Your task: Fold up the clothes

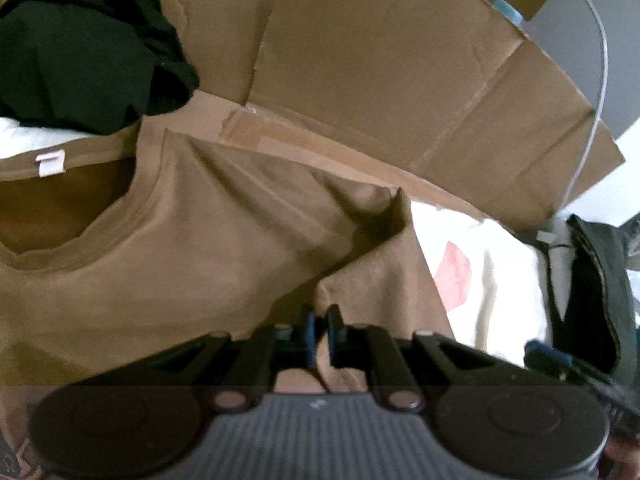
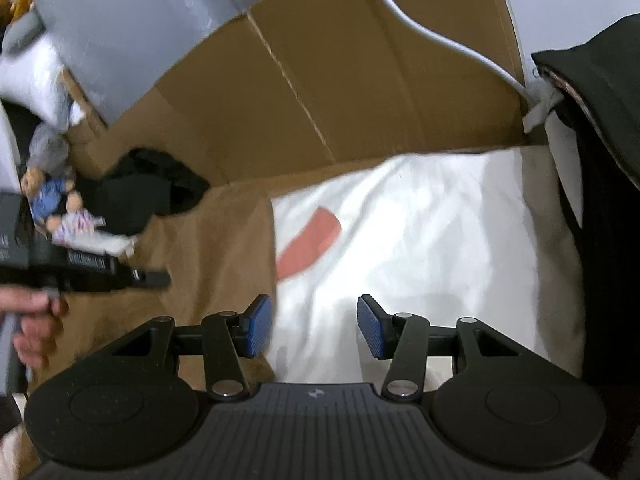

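Left gripper (image 1: pixel 319 330) clenched on brown t-shirt (image 1: pixel 192 248) sleeve fabric; shirt spreads ahead of jaws. Right gripper (image 2: pixel 314 330) released, white garment (image 2: pixel 420 240) between and beyond jaws. Cloth soft, light, limp; pinch edges.

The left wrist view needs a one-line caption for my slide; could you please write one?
Left gripper pinches the brown T-shirt at its sleeve, cardboard behind.
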